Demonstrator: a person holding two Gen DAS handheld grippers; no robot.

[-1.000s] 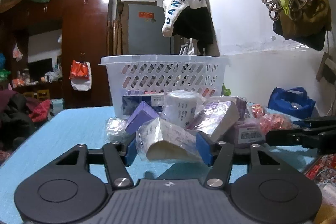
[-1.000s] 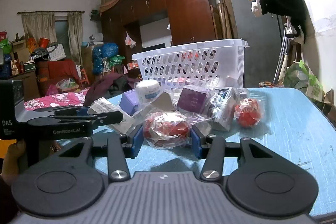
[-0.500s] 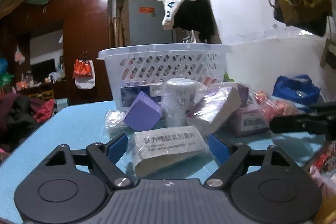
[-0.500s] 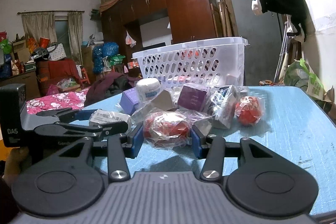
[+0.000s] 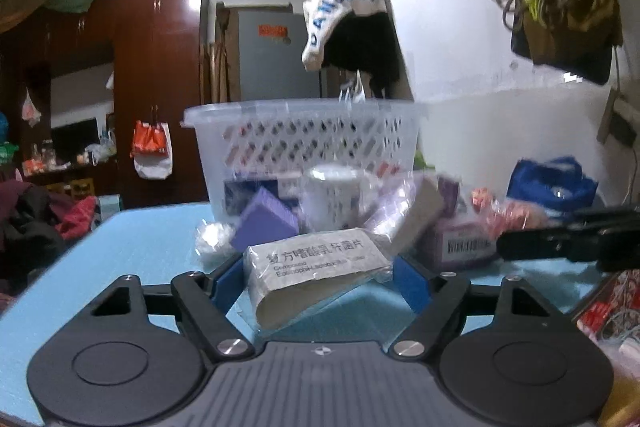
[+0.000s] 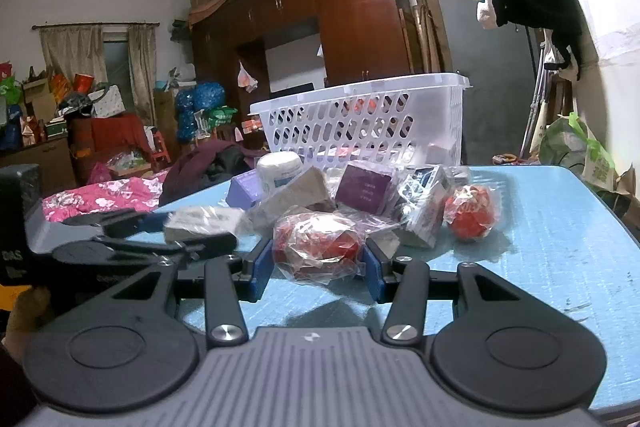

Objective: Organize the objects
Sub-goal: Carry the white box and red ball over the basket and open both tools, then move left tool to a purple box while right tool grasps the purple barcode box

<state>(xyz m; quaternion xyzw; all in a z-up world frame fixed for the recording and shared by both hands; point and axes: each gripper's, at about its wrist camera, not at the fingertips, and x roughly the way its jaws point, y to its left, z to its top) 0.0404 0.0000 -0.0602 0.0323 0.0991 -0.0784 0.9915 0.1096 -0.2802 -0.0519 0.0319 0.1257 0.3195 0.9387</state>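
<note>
Item: medicine box (image 5: 316,269), white, wrapped in clear plastic, lying on the blue table (image 5: 132,247) near the front of the heap, between the blue pads of the left gripper (image 5: 320,277). Jaws closing; the left pad seems to touch the box, a gap shows at the right, so no firm grasp is judged yet.

Item: red bagged object (image 6: 318,247), clenched in the right gripper (image 6: 318,263), low over the table.

Destination, as judged: white slotted basket (image 6: 360,119), at the far side behind the heap.

Handling advice: the box is to be squeezed square across its ends, and the loose film is to be kept clear of the pads before lifting.
</note>
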